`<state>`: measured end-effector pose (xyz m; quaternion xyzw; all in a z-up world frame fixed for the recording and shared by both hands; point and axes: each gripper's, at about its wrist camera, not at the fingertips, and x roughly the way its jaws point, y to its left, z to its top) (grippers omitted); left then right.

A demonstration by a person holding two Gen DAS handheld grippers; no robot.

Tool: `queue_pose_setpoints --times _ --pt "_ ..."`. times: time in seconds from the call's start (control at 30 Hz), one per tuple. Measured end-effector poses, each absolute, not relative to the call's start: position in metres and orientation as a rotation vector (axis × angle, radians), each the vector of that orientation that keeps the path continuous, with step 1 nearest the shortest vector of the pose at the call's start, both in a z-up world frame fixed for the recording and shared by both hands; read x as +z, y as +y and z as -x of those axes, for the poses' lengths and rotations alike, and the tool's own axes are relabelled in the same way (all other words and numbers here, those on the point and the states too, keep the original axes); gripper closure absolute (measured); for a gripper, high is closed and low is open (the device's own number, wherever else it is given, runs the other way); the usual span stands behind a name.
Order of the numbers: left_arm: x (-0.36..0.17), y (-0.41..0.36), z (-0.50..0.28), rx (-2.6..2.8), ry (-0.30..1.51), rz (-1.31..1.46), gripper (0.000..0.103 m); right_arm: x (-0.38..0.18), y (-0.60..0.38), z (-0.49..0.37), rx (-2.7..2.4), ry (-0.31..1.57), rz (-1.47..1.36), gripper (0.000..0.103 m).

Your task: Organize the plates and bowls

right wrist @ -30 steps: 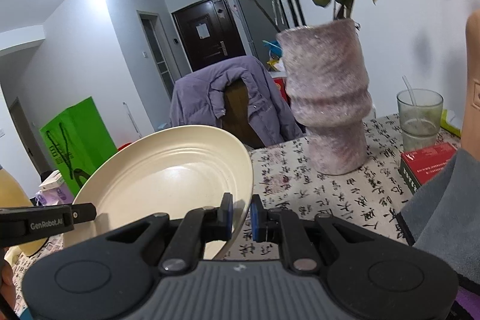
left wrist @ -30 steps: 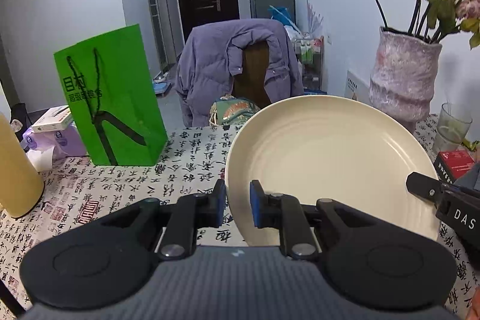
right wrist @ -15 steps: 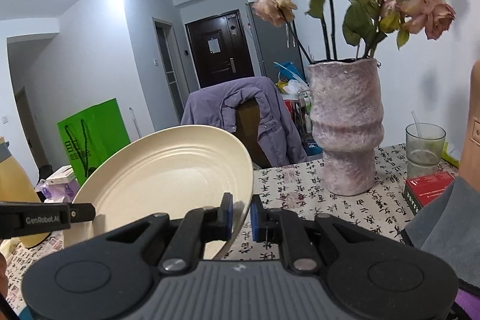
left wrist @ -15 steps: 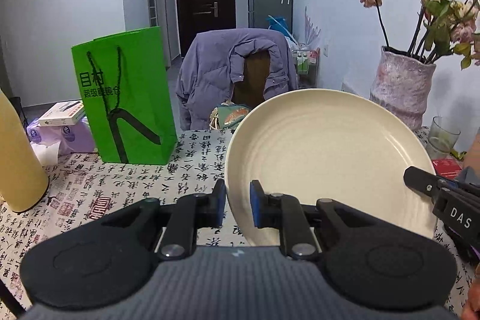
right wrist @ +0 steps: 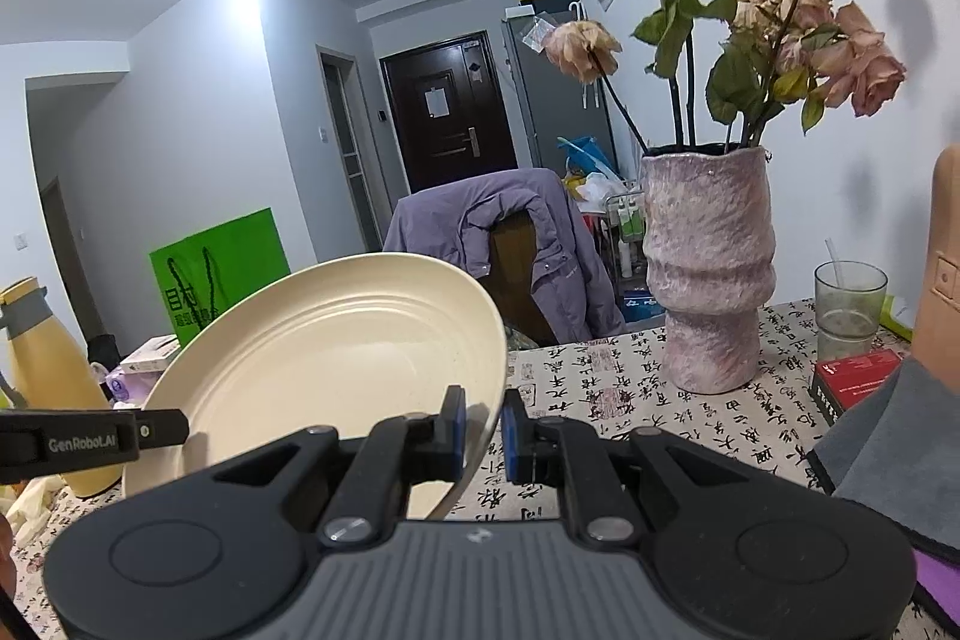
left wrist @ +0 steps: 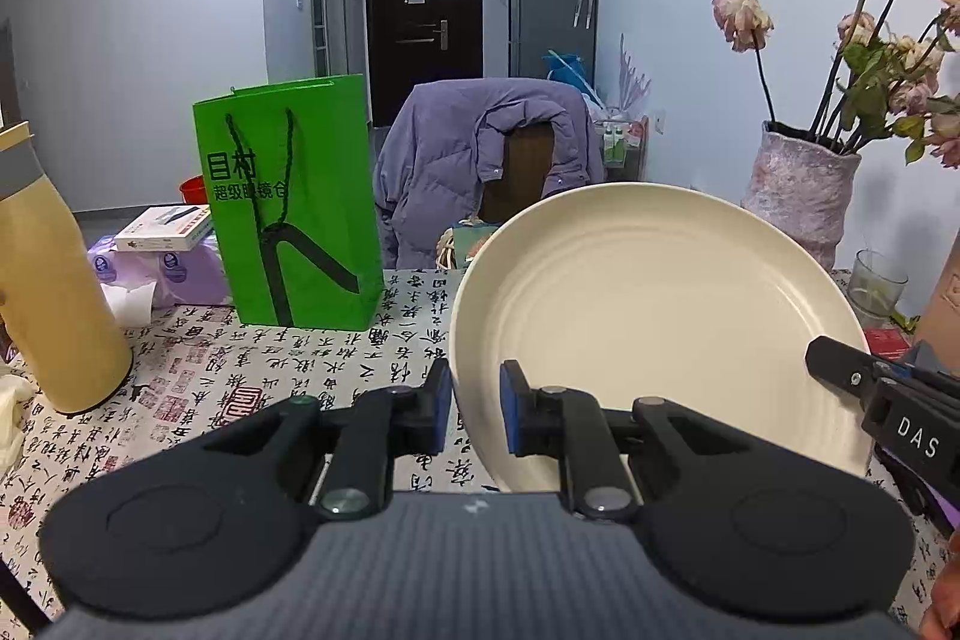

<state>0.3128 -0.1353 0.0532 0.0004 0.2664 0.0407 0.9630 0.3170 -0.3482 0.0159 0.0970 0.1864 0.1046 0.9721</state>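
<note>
Cream plate (left wrist: 654, 322) held tilted above the patterned surface (left wrist: 312, 358), clear of it. Left gripper (left wrist: 474, 403) nearly closed, clamping the plate's left rim; right gripper (right wrist: 482, 424) likewise clamping the opposite rim.

So the plate (left wrist: 654, 316) is up off the table (left wrist: 288, 370), tilted, with the left gripper (left wrist: 474, 400) on its left rim and the right gripper (right wrist: 480, 427) on its right rim. Behind it there's a chair (left wrist: 522, 166) with a jacket (left wrist: 444, 160) draped over it, the paper bag (left wrist: 294, 208) standing on the table to the left and a bottle (left wrist: 48, 292) further left still. Off to the right sits the vase (right wrist: 708, 268), with a glass (right wrist: 849, 307) right of that and a small box (right wrist: 855, 379) just in front of the glass.
</note>
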Motion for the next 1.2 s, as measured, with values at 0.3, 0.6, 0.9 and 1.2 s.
queue_pose_setpoints --times 0.3,0.6,0.9,1.2 --pt "0.064 -0.127 -0.282 0.082 0.521 0.012 0.085 0.028 -0.341 -0.288 0.211 0.362 -0.194 0.091" --pt "0.072 -0.117 -0.25 0.078 0.503 0.018 0.085 0.038 -0.332 -0.259 0.212 0.353 -0.191 0.091" --pt "0.079 -0.106 -0.218 0.081 0.488 0.026 0.085 0.045 -0.32 -0.23 0.217 0.348 -0.184 0.091" --pt "0.082 -0.092 -0.19 0.079 0.481 0.047 0.086 0.05 -0.307 -0.201 0.218 0.342 -0.169 0.091"
